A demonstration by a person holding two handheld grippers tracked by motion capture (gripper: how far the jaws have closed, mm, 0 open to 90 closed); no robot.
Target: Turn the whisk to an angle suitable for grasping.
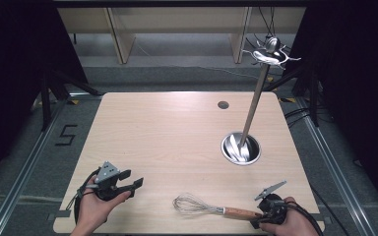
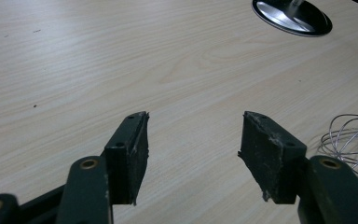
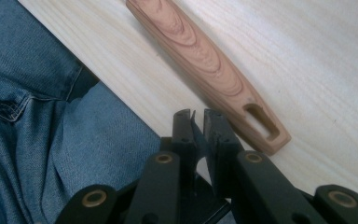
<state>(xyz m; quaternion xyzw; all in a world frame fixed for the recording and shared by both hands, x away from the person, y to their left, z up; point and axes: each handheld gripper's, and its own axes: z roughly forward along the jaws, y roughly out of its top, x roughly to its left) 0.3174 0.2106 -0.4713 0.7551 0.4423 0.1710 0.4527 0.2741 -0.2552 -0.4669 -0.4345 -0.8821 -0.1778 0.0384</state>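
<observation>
On the light wood table (image 1: 177, 128), things are sitting toward the right and near edges. Largest item: a tall metal stand (image 1: 254, 105) w/ a round steel base (image 1: 240, 148) is standing in the right half, its rod leaning up and away to a branched metal top (image 1: 270, 54) past the far-right corner. The shiny base (image 2: 291, 16) is also showing at the top right of the left gripper view. A small dark grommet hole (image 1: 223, 104) is sitting near the far edge, right of centre.

Next, a whisk (image 1: 211, 208) is lying flat along the near edge, wire head (image 1: 189, 204) pointing left, wooden handle (image 1: 241, 213) pointing right. Wire loops (image 2: 352, 142) are peeking in at the right of the left gripper view. In the right gripper view the handle (image 3: 205, 70) is lying on the tabletop, hang-slot end nearest the jaws.

The left gripper (image 1: 134, 185), held in a hand (image 1: 96, 206) at the near-left corner, is hovering w/ jaws spread wide apart, nothing between them; in its own view the gripper (image 2: 193, 140) is pointing across bare wood toward the stand base.

The right gripper (image 3: 198, 119) is sitting at the near-right corner just beside the handle's end, jaws nearly together w/ a thin gap, gripping nothing; the handle is lying beside them, not between. Blue jeans (image 3: 42, 121) are showing below the table edge.
</observation>
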